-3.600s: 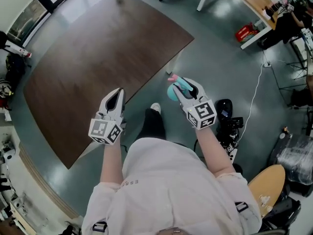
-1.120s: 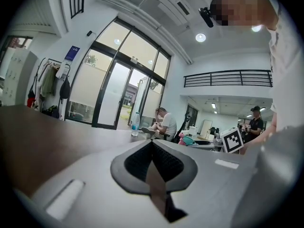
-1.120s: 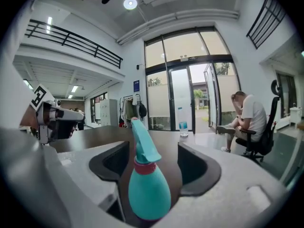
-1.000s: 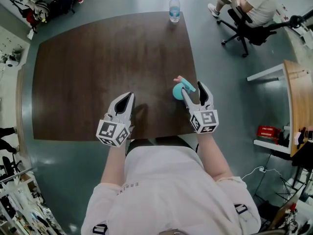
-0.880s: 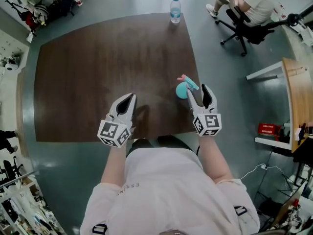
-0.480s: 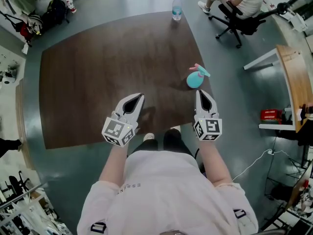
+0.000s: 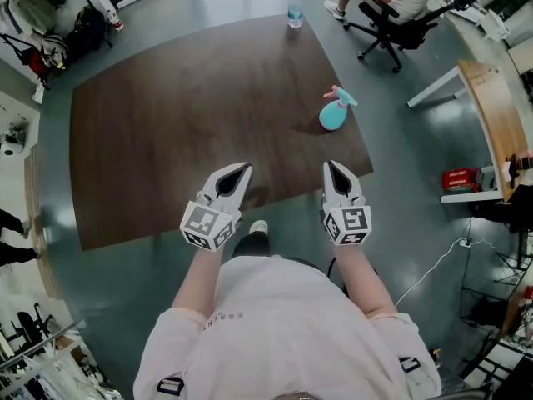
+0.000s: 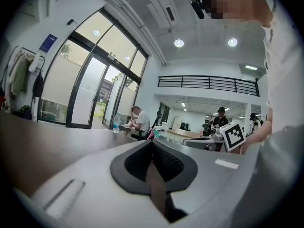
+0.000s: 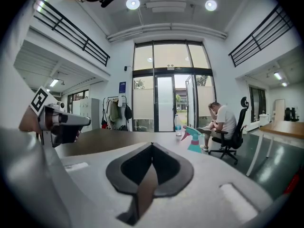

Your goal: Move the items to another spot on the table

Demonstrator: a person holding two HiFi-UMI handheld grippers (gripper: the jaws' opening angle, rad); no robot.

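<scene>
Plainly both claws are clenched on nothing: the left gripper point(image 7: 241, 171) and right gripper point(image 7: 335, 170) hang over the near edge of the table point(image 7: 166, 115), jaws pressed together. The spray bottle point(image 7: 335, 111) stands upright and alone, well apart, toward the right edge. Should it be taken again, I'd spread the jaws first, approach level, and close on the narrow neck rather than the slick round belly. It looks like smooth teal plastic with a pink trigger, on dark matte woodgrain. A clear water bottle point(image 7: 294, 7) stands at the far edge.
</scene>
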